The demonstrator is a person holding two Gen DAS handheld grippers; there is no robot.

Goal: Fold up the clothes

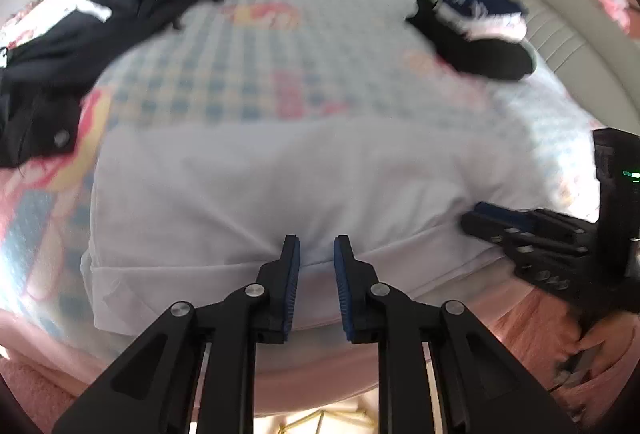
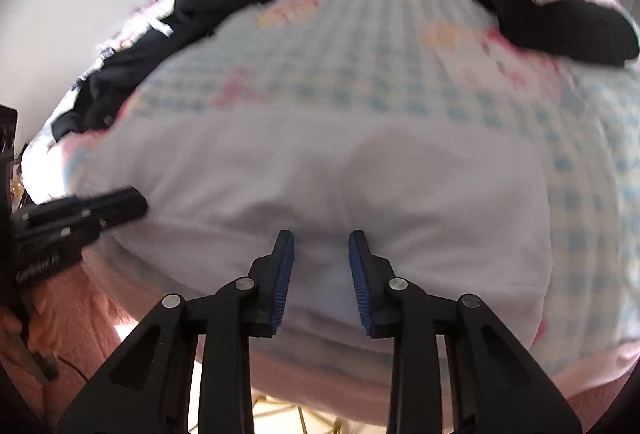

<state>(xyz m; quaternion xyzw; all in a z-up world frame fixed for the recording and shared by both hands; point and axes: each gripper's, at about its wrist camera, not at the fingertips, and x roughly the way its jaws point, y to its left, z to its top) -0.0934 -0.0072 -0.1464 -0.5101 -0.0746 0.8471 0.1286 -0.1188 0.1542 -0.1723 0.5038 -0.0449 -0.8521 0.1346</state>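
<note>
The white garment [image 1: 280,186] lay folded flat on the near part of the bed, its near edge at the bed's edge. Motion blur softened its surface in both views, so the type of garment could not be determined; only a hemmed fold at its near-left corner was distinct.

The left gripper [image 1: 317,254] was positioned at the near edge of the garment with its jaws spread; a gap showed between the blue pads [image 1: 294,286], and no cloth was pinched. The right gripper [image 2: 320,248] was positioned further right along the same edge, jaws likewise spread, nothing held. Whether either set of fingertips touched the fabric could not be determined.

The checked bedspread [image 1: 248,74] extended beyond the garment; its printed figures were too blurred to identify. A crumpled black garment [image 1: 120,18] lay at the far left, partly cut off by the frame edge in the left wrist view. At the far right sat a stack of folded clothes [image 1: 480,30], black beneath, navy and white on top. A padded headboard [image 1: 552,18] bordered the right side.
</note>
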